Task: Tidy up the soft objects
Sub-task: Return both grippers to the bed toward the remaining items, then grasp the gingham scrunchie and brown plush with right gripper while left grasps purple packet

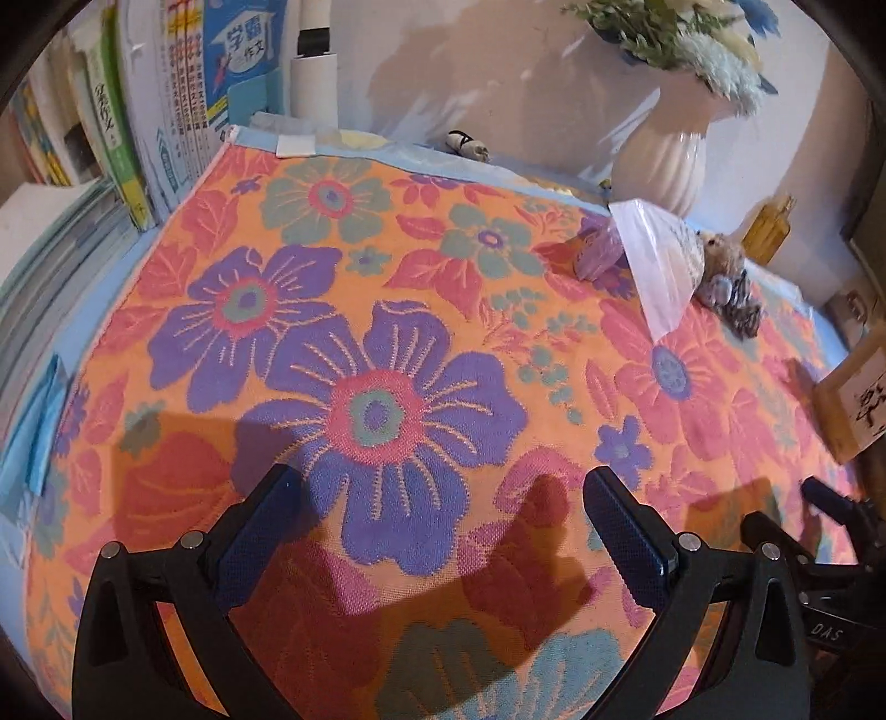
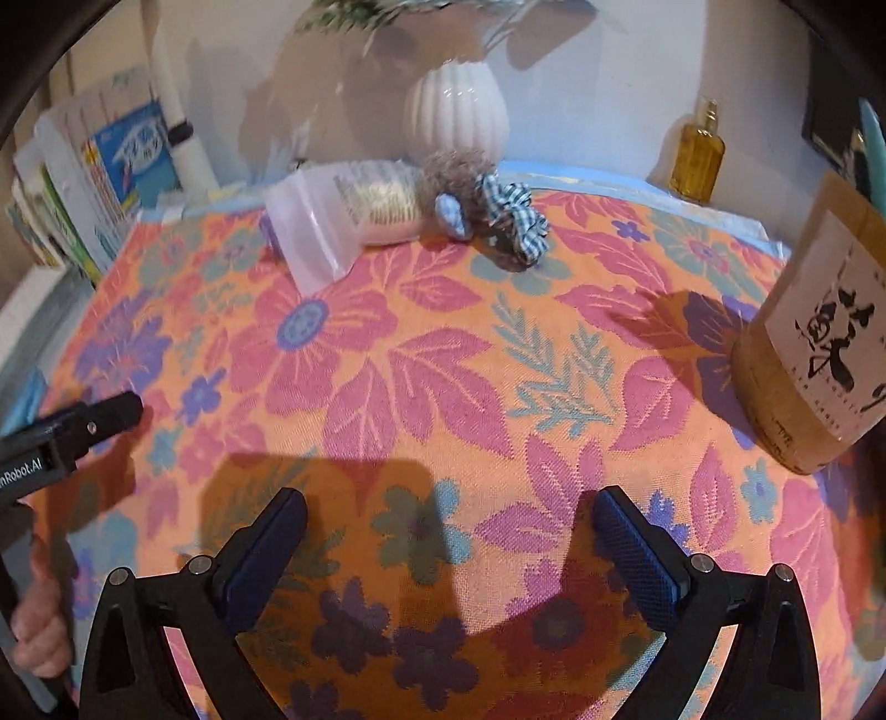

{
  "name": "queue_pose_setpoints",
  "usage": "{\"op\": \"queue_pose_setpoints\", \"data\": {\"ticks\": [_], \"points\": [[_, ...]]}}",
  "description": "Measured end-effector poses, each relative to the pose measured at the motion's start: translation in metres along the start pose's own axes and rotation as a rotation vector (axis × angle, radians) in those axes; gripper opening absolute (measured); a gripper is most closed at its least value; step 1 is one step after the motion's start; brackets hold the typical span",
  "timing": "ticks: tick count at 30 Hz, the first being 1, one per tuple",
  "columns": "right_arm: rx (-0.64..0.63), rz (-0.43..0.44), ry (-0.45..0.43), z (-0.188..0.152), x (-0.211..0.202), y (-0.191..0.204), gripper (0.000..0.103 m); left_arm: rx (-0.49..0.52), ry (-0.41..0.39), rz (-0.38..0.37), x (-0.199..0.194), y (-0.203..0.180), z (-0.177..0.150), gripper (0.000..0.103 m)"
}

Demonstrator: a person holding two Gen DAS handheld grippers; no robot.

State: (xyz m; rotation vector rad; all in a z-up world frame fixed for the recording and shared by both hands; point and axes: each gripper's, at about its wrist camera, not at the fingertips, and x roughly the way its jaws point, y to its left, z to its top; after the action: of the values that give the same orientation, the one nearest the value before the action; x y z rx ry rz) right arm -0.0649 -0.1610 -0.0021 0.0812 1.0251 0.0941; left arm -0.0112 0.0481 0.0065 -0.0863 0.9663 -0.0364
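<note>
My left gripper (image 1: 443,531) has a black frame with triangular cut-outs, round silver screws at the joints, and dark blue fingers (image 1: 628,540) with a fine dotted texture. My right gripper (image 2: 448,548) is built the same: black arms, silver screws, blue textured fingers (image 2: 637,554). White lettering ending "nRobot.AI" runs along the left one's black body, and "DAS" shows on the right one's.

Flowers (image 1: 698,39) in the white vase (image 1: 659,160): top edge is cutting them off; right wrist view is blurring them. Zip bag (image 2: 332,221): frosted plastic is obscuring its contents. Fluffy toy (image 2: 454,166): the bag is hiding part of it. Labelled wooden box (image 2: 819,343): right edge is cropping it. Person's hand (image 2: 39,631): left edge is cutting it off.
</note>
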Motion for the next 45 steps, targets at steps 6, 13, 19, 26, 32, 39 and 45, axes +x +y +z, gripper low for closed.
{"op": "queue_pose_setpoints", "data": {"ticks": [6,13,19,26,32,39,45], "points": [[0.002,0.007,0.001,0.001,0.000,-0.003,0.103,0.051,0.020,0.068,0.005,-0.010,0.000,0.102],[0.000,-0.001,0.002,0.000,0.002,0.002,0.103,0.065,0.021,0.081,0.007,-0.014,0.001,0.103],[-0.021,0.013,0.021,0.003,0.003,0.001,0.103,0.141,0.033,-0.039,-0.003,-0.021,0.006,0.102],[-0.037,0.016,-0.002,0.048,-0.015,-0.011,0.102,0.329,-0.159,-0.010,-0.041,-0.066,0.055,0.102],[-0.056,-0.018,-0.103,0.105,-0.006,-0.021,0.085,0.378,-0.167,-0.041,0.002,-0.086,0.097,0.101],[-0.066,0.005,-0.062,0.132,0.057,-0.036,0.069,0.468,-0.184,-0.165,0.021,-0.112,0.106,0.095],[-0.023,0.030,-0.061,0.126,0.062,-0.047,0.019,0.496,-0.182,-0.231,0.027,-0.123,0.110,0.095]]}}
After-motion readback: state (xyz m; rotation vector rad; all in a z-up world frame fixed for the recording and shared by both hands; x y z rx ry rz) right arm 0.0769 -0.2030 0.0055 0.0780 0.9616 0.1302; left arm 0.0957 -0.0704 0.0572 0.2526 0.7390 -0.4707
